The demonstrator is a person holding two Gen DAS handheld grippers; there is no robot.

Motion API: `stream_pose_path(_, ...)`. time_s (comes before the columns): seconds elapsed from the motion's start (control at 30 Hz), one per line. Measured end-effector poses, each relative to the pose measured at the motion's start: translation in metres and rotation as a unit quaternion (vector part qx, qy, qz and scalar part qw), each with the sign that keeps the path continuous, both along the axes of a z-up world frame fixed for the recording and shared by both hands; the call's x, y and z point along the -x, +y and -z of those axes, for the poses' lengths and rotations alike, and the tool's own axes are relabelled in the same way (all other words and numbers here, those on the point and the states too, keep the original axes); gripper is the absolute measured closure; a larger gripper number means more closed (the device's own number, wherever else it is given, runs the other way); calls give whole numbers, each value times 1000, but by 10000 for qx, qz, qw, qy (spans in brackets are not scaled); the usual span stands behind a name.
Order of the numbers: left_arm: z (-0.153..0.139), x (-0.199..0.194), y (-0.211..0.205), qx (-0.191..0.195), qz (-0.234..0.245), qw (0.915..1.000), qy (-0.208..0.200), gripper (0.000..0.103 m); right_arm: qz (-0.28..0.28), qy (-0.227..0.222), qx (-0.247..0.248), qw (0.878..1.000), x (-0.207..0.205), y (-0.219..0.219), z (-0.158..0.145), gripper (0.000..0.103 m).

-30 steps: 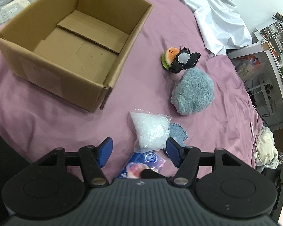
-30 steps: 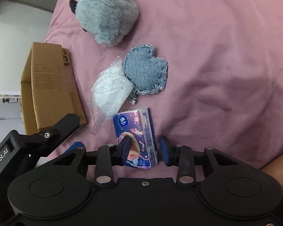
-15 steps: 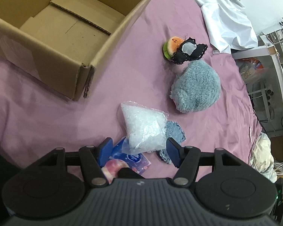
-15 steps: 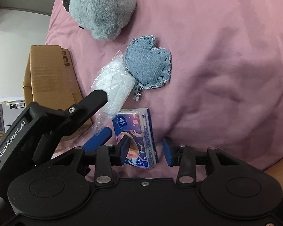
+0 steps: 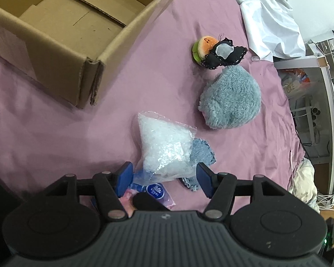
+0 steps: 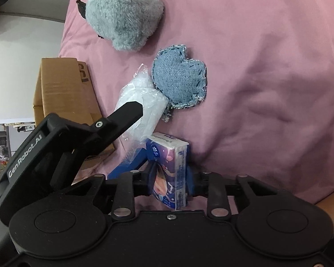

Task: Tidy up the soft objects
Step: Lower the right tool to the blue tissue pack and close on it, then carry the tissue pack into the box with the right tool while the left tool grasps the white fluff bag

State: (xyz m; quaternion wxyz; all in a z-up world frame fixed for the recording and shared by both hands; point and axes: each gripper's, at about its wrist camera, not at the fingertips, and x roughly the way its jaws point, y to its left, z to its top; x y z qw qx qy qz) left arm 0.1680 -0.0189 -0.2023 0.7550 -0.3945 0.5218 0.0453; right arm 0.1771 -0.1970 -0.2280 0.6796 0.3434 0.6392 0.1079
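Note:
On the pink bedsheet lies a blue tissue pack (image 6: 171,166), tipped on its edge between the pads of my right gripper (image 6: 170,178), whose jaws are closing and press on it. My left gripper (image 5: 164,178) stands open just over a clear plastic bag of white filling (image 5: 164,146), its pads on either side of the bag's near end without pressing. A denim heart cushion (image 6: 180,82) lies partly under the bag. Farther off sit a grey fluffy plush (image 5: 231,102), a small burger plush (image 5: 200,44) and a black lace-edged piece (image 5: 225,53).
An open cardboard box (image 5: 55,51) stands on the bed at the upper left, nothing inside it. A crumpled white sheet (image 5: 267,11) lies at the far edge. Shelves and clutter stand beyond the bed's right side. The left gripper's body (image 6: 78,144) crowds the right wrist view.
The left gripper came down and forward, so the bag now sits between its fingers. The right jaws closed in on the tissue pack, which tipped from flat onto its edge.

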Motion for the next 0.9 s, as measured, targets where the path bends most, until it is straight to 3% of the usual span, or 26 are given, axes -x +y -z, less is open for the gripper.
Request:
stream_pose_path(0.13, 2, -2, 0, -75, -122, 9999, 71, 42, 66, -211, 99, 9997, 3, -4, -8, 81)
stream_pose_path(0.37, -2, -4, -5, -187, -145, 9997, 0, 81, 309, -455, 384, 9977, 3, -13, -16, 82)
stream_pose_path(0.57, -13, -1, -9, -367, -102, 9992, -133, 93, 417, -766, 668, 9939, 2, -16, -27, 83)
stream_pose_path(0.9, -28, 11, -11, -610, -114, 9976, -315, 95, 589, -1295, 830, 9863, 3, -23, -48, 83)
